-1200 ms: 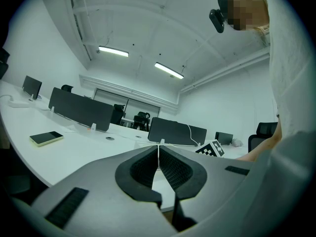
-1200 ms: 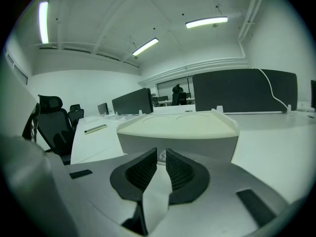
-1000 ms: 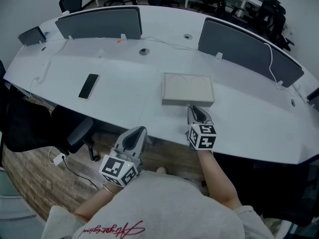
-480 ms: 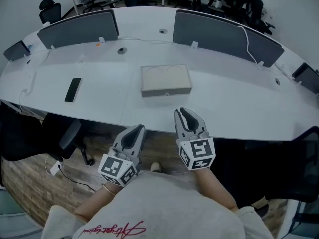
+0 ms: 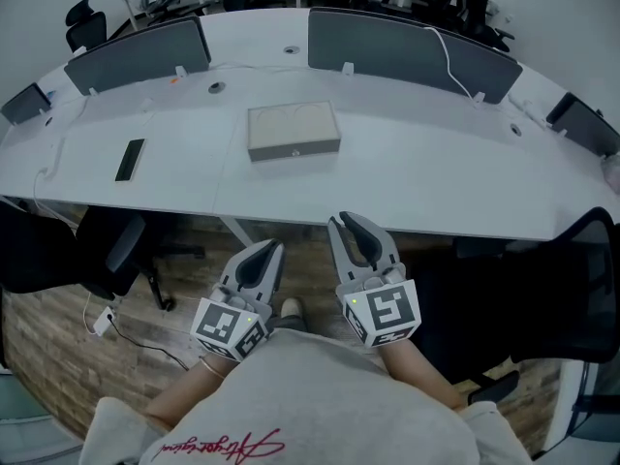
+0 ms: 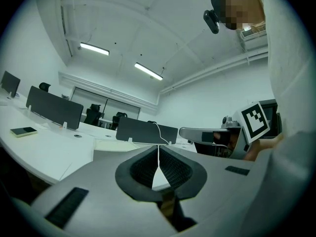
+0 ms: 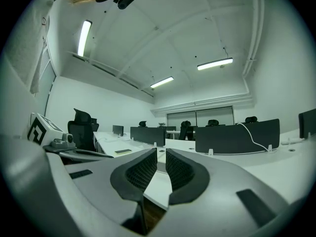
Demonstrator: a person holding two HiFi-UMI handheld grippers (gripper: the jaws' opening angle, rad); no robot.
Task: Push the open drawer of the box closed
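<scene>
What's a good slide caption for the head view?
Left gripper and right gripper hover short of the white desk; the box sits with its drawer shut.

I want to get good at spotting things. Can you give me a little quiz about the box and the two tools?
1. True or false: the right tool is touching the box.
2. Which dark flat thing lies on the desk, off to the left of the box? A) phone B) cup C) book
3. Fill the gap: the jaws of the ____ tool meet at their tips with nothing between them.

Key: 1. False, it is held off the desk's near edge, well short of the box. 2. A. 3. Left.
</scene>
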